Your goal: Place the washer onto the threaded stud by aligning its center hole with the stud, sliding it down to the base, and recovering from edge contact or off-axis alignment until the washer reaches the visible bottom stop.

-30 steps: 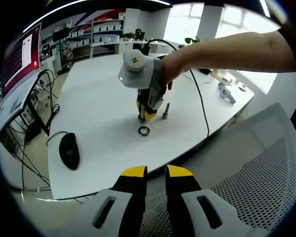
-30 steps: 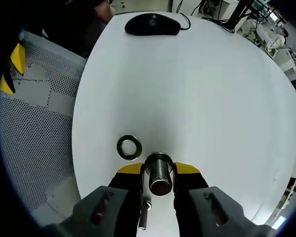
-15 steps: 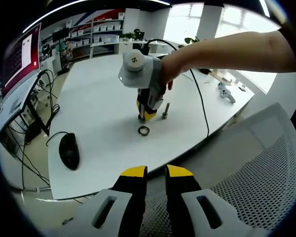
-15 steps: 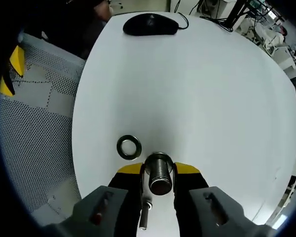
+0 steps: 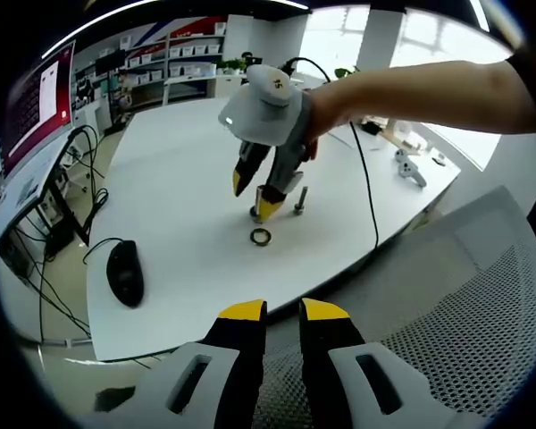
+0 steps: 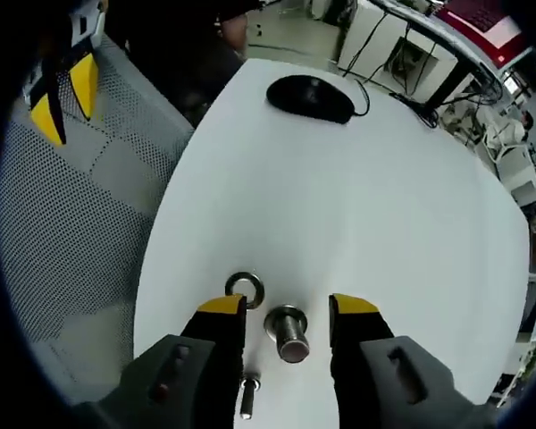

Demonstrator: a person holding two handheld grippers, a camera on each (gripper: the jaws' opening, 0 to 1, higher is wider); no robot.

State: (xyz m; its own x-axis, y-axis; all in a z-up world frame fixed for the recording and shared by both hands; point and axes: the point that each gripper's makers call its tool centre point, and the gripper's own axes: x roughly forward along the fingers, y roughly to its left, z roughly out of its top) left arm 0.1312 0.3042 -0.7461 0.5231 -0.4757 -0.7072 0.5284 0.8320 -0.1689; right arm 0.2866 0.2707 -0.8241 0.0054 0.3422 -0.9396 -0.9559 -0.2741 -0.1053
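Observation:
A threaded steel stud (image 6: 288,326) stands upright on the white table (image 6: 384,206), between the spread jaws of my right gripper (image 6: 288,306), which is open and not touching it. The washer (image 6: 245,288) lies flat on the table just beside the stud, close to the left yellow fingertip. In the left gripper view, the right gripper (image 5: 255,195) hangs open over the stud (image 5: 255,214), held by a person's hand, with the washer (image 5: 261,237) lying in front of it. My left gripper (image 5: 283,311) hovers off the table's edge over a chair, jaws close together with nothing between them.
A small bolt (image 6: 247,393) lies near the stud; it also shows as the bolt (image 5: 298,201) in the left gripper view. A black mouse (image 6: 310,94) with its cable sits farther along the table. A grey mesh chair (image 6: 80,206) borders the table's edge. Tools (image 5: 409,168) lie at the far side.
My right gripper has opened and let go of the stud, then pulled back and up a little. The stud stays standing. The washer and left gripper have not moved.

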